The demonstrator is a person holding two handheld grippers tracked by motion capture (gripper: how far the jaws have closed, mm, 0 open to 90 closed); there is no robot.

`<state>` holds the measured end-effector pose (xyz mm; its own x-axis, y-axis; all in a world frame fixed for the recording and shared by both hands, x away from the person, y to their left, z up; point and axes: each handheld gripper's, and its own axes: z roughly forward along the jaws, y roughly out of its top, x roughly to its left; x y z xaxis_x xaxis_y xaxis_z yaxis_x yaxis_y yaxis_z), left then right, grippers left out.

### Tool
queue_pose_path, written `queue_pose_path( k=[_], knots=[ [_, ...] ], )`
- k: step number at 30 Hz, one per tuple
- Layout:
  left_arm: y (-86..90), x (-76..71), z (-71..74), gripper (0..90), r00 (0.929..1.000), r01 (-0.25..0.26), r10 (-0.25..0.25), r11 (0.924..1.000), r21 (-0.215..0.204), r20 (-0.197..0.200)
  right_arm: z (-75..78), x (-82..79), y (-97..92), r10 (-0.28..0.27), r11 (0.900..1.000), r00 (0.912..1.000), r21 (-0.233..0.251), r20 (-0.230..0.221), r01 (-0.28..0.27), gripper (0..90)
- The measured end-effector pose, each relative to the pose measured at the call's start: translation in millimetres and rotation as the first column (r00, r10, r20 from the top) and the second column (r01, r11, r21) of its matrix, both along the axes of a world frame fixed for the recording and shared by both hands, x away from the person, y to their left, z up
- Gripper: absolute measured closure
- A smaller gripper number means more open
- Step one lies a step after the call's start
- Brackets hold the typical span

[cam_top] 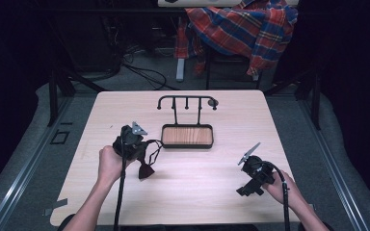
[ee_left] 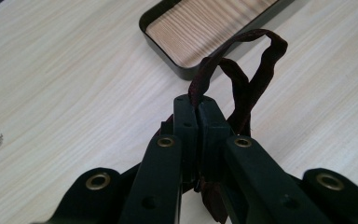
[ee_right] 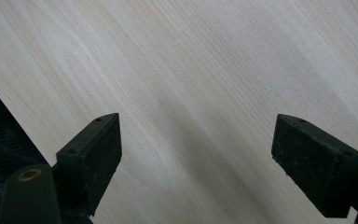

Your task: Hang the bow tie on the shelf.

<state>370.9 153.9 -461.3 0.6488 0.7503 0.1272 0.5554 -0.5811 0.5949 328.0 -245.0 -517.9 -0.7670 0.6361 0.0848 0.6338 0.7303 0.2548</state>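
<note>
Table (cam_top: 212, 192), pale wood: tray (cam_top: 187, 136) with wooden floor and dark rim just beyond centre, black hook rack (cam_top: 187, 103) standing at its 12 o'clock. Left gripper (cam_top: 134, 144) at the tray's 9 o'clock, jaws closed on a dark red strap (ee_left: 242, 74) that loops up past the fingertips (ee_left: 186, 116) toward the tray (ee_left: 168, 51); a dark red pouch (cam_top: 146, 171) hangs below it, just above or on the table. Right gripper (cam_top: 250, 180) at the tray's 4 o'clock, well apart, jaws wide over bare wood (ee_right: 191, 93), holding nothing.
</note>
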Motion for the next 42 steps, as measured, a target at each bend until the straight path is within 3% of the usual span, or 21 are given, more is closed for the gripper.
queue_pose_path(
  k=[13, 15, 21, 24, 42],
  knots=[
    [5.8, 22.1, 3.8, 87.7, 0.9998, -0.013, 0.013, 0.9998, -0.015, 0.015, -1.0, 1.1, -3.4, -0.025, 0.9994, 0.9997, 0.025, -0.006, 0.025, 15.9],
    [6.6, 24.9, 4.8, 87.7, 0.9998, -0.015, 0.015, 0.9998, -0.012, 0.013, -0.2, 1.9, -4.2, -0.025, 0.9996, 0.9997, 0.010, -0.002, 0.025, 15.9],
    [6.4, 30.9, 8.8, 87.7, 0.9994, -0.023, 0.023, 0.9996, -0.014, 0.024, -1.4, 2.3, -5.0, -0.034, 0.9988, 0.9993, 0.034, -0.012, 0.034, 15.9],
    [5.3, 34.1, 10.2, 87.7, 0.9991, -0.026, 0.026, 0.9996, -0.012, 0.033, -1.5, 3.7, -6.2, -0.033, 0.9993, 0.9994, 0.018, -0.005, 0.033, 15.9],
    [0.4, 44.2, 20.1, 87.7, 0.9984, -0.021, 0.021, 0.9998, -0.003, 0.052, -1.2, 2.9, -6.7, -0.033, 0.9989, 0.9994, 0.033, -0.004, 0.033, 15.9]
  ],
)
